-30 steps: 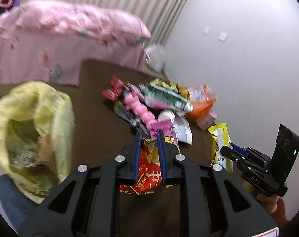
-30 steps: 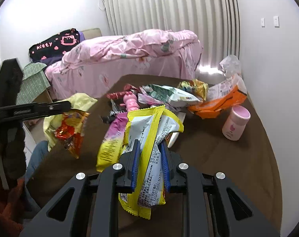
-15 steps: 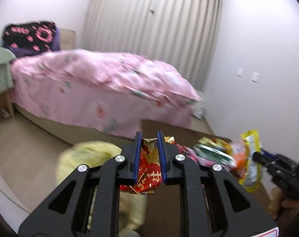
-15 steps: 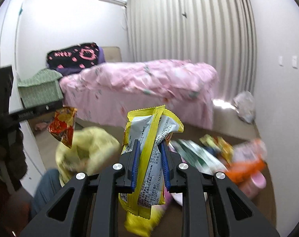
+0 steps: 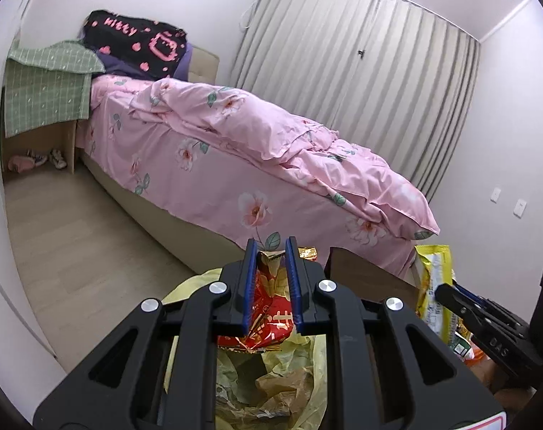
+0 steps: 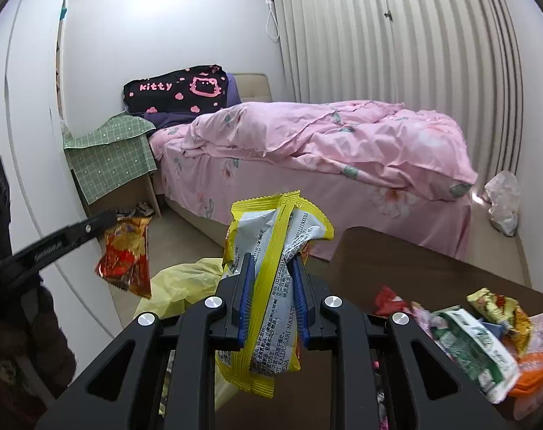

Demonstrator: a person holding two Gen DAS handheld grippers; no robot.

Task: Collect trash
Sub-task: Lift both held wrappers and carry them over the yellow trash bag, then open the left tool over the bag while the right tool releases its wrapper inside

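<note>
Left gripper (image 5: 269,251) clamping crinkled red-and-gold foil wrapper (image 5: 268,326), hanging over open yellow plastic trash bag (image 5: 271,376). Right gripper (image 6: 271,263) pinching yellow-and-white snack packet (image 6: 271,286), hovering near brown table (image 6: 415,261) edge, more wrappers (image 6: 468,337) lying there.

The black blanket (image 6: 180,87) at the head of the bed carries the pink word "kitty" beside a pink cat-face outline; in the left wrist view the same blanket (image 5: 135,41) shows the lettering partly folded, reading "Hitty". The yellow wrapper (image 6: 271,286) bears black print, of which "NABATI", "KALDU SARI" and a digit string ending "11300010" are legible. The red wrapper (image 5: 271,322) shows a gold Chinese character, not fully readable. The right gripper (image 5: 461,295) body is embossed "DAS".
</note>
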